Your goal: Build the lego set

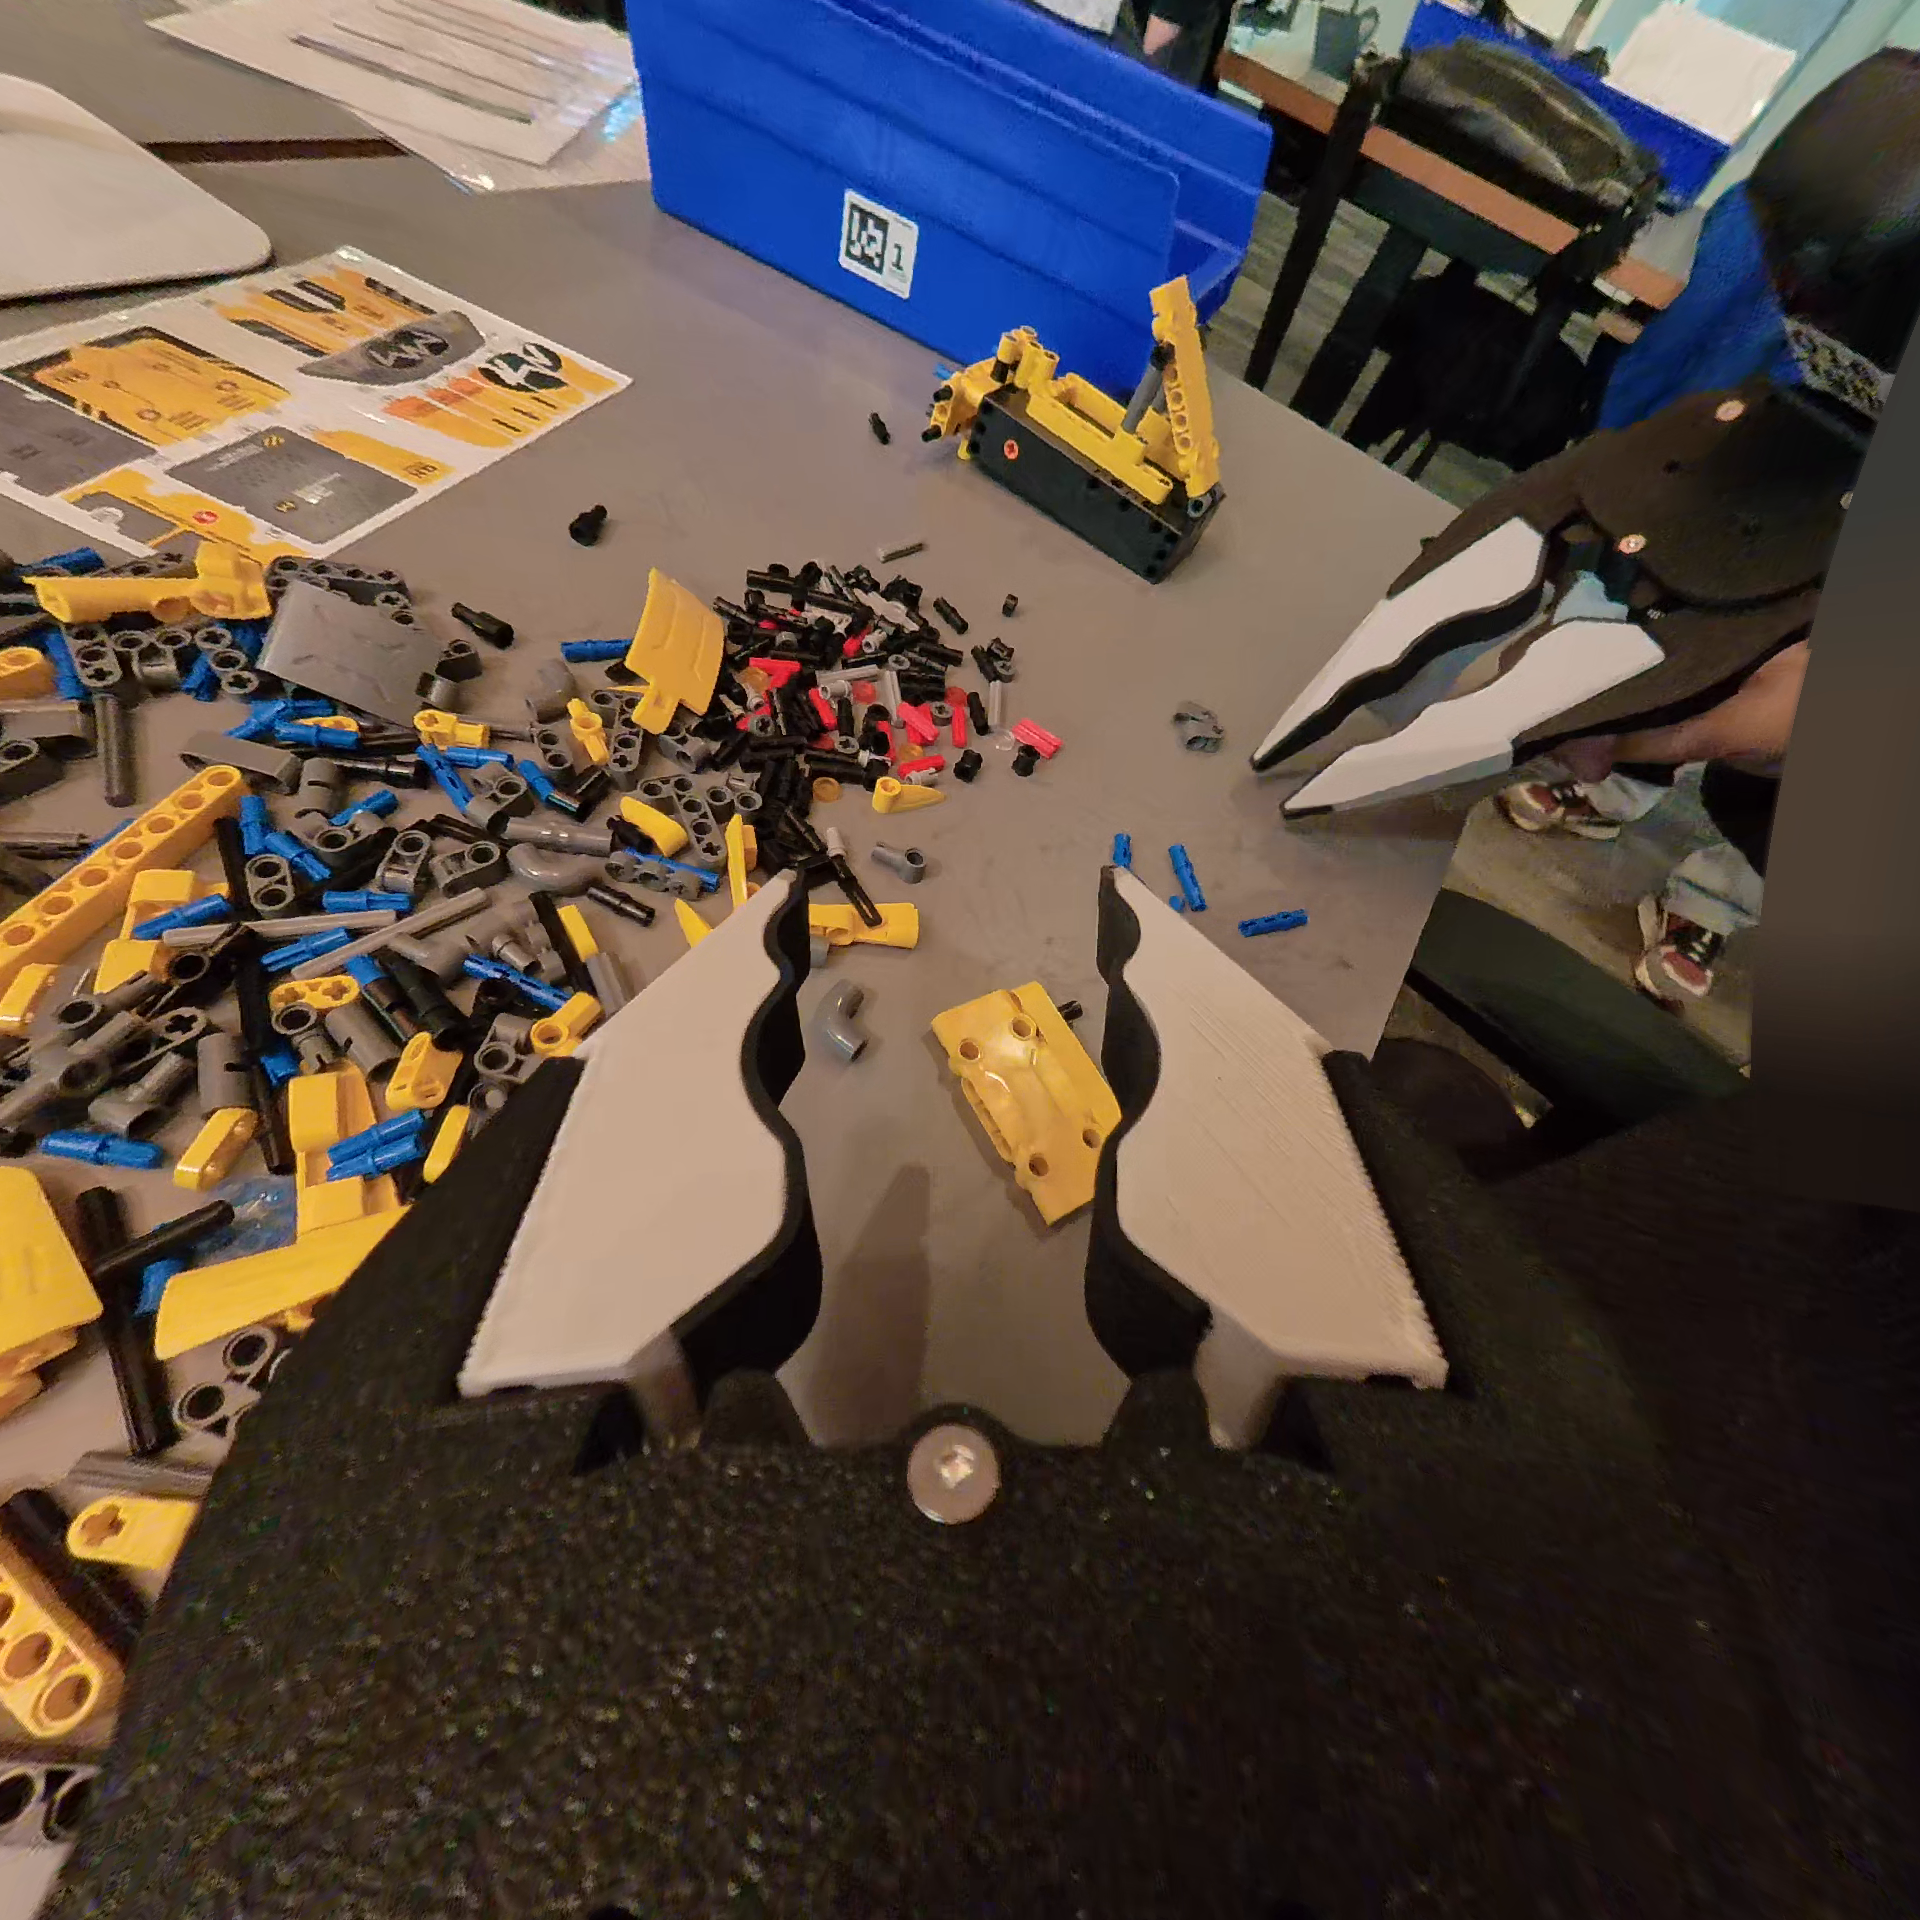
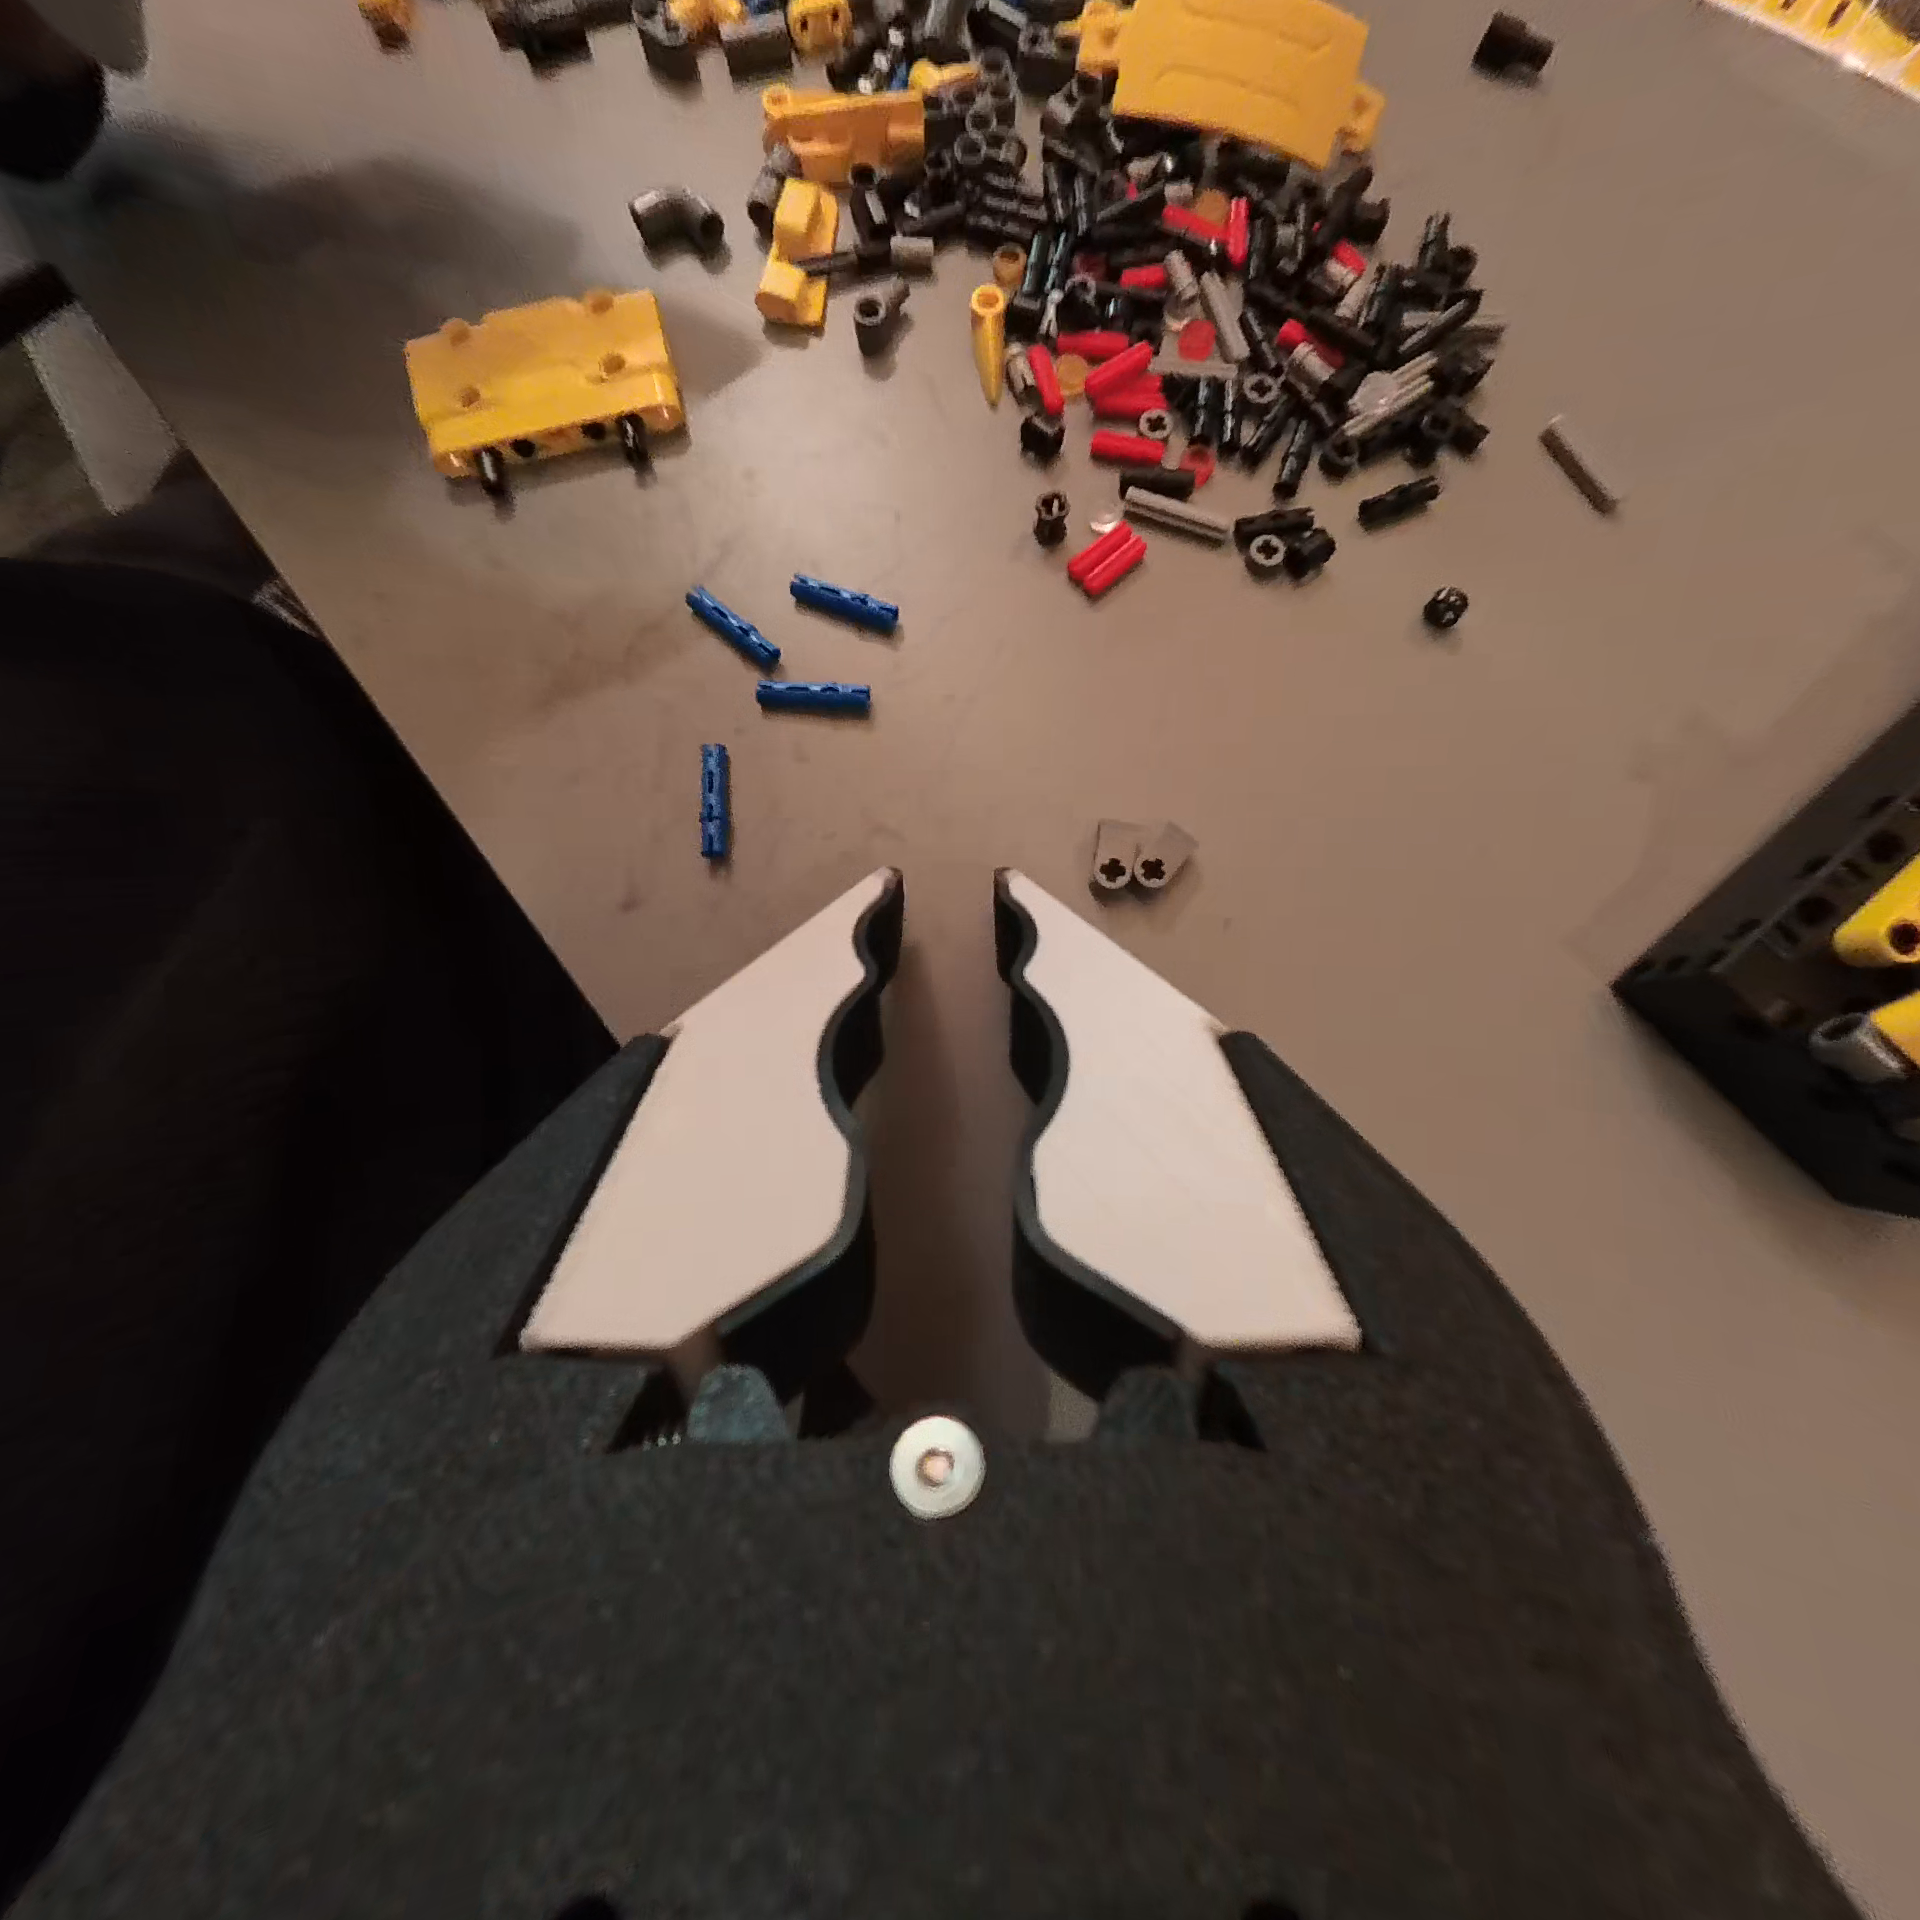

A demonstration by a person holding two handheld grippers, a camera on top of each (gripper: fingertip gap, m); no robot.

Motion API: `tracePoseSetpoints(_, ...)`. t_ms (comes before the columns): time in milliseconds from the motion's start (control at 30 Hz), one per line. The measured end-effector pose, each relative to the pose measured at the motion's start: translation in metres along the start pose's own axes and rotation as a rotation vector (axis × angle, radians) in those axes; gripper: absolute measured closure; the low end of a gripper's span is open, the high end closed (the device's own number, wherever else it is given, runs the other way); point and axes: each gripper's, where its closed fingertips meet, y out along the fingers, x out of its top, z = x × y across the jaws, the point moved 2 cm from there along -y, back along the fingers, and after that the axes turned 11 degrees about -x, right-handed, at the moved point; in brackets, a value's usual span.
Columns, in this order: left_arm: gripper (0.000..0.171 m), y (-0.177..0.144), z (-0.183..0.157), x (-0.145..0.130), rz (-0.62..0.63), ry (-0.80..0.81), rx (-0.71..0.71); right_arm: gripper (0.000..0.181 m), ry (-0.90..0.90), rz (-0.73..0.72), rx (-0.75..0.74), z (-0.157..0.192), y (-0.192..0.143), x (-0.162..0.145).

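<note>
My left gripper (image 1: 951, 883) is open and empty above the grey table (image 1: 727, 416). A yellow panel piece (image 1: 1023, 1096) with black pins lies between its fingers, nearer the right finger; it also shows in the right wrist view (image 2: 540, 379). A small grey elbow piece (image 1: 844, 1023) lies beside it. My right gripper (image 2: 948, 878) is open a little and empty, low over the table; it shows at the right of the left wrist view (image 1: 1273, 784). A small grey connector (image 2: 1141, 857) lies just right of its tips. Several blue pins (image 2: 816, 694) lie ahead on the left.
A heap of loose yellow, black, grey and blue building pieces (image 1: 312, 883) covers the left of the table, with a pile of small black and red pins (image 2: 1226, 343) beyond. A partly built yellow and black model (image 1: 1101, 447) stands by a blue bin (image 1: 935, 156). A sticker sheet (image 1: 281, 395) lies far left. The tips of one gripper are about 15 cm away from the tips of the other.
</note>
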Motion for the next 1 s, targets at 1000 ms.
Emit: tracePoseSetpoints(1000,0.117,-0.005,-0.025,0.008,-0.129,0.043,-0.005,0.176,0.008,-0.233,-0.087,0.002,-0.008,0.014)
